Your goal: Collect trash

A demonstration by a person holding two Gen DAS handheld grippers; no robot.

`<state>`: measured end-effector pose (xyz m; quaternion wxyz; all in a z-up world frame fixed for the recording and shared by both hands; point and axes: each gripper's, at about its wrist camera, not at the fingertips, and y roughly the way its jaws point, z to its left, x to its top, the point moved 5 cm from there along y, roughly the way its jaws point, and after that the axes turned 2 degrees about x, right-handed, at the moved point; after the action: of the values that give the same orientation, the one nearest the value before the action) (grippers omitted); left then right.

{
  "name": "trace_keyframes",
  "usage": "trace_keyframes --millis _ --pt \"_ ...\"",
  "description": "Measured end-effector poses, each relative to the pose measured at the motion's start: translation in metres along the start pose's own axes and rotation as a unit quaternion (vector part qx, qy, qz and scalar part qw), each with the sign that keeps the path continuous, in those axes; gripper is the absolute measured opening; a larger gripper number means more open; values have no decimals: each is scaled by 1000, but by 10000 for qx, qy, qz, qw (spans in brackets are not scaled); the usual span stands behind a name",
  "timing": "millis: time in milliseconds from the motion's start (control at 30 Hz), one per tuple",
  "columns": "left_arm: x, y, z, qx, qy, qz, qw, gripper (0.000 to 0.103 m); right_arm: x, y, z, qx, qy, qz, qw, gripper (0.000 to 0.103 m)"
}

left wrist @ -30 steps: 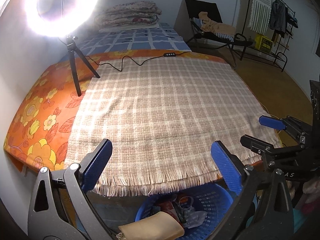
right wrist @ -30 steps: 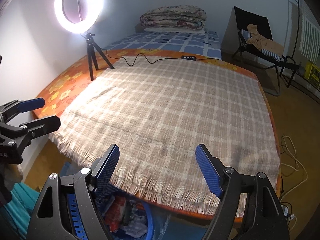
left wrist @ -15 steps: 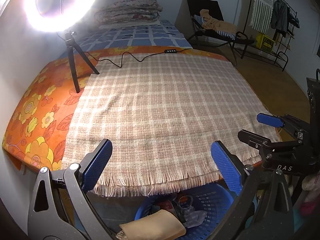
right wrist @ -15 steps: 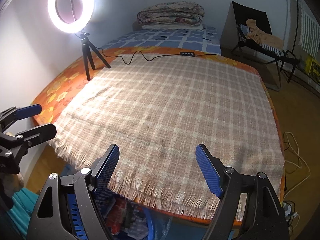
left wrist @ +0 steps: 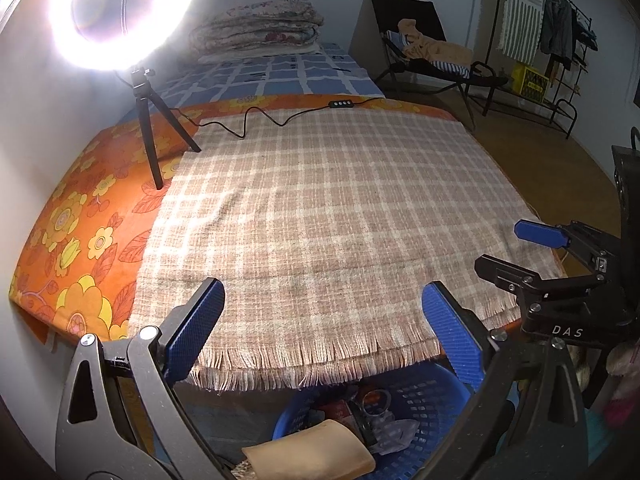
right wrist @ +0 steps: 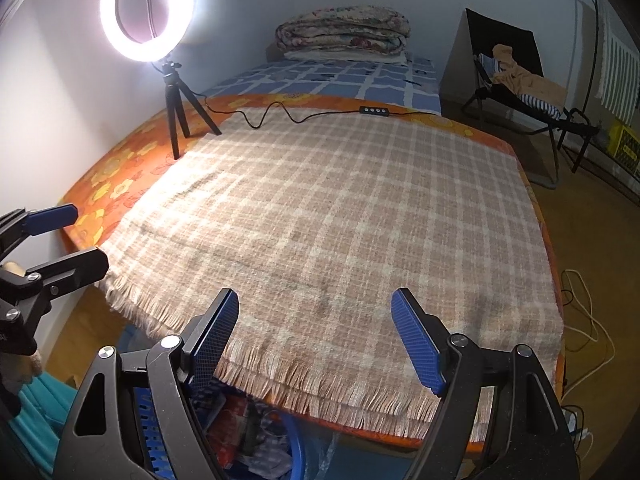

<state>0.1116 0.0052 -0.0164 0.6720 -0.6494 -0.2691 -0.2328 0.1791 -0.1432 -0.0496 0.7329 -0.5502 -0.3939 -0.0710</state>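
You held both grippers with fingers spread and empty over the near, fringed edge of the plaid blanket (left wrist: 320, 208): left gripper (left wrist: 322, 326), right gripper (right wrist: 316, 330). The trash lay heaped in the blue basket (left wrist: 432, 396) at the bottom of the frame, below the bed edge; its long axis could not be made out.

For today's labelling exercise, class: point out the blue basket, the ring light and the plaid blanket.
Basket (left wrist: 434, 394), left wrist view, on its perforated blue wall.
Ring light (right wrist: 107, 12), right wrist view, on the left side of the glowing ring.
Blanket (right wrist: 340, 216), right wrist view, on the middle of the plaid cloth.
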Motion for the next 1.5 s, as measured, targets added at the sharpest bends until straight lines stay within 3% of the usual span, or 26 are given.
trace_keyframes --millis 1500 --pt "-1 1 1 18 35 7 10000 101 -4 2 -2 -31 20 40 10000 79"
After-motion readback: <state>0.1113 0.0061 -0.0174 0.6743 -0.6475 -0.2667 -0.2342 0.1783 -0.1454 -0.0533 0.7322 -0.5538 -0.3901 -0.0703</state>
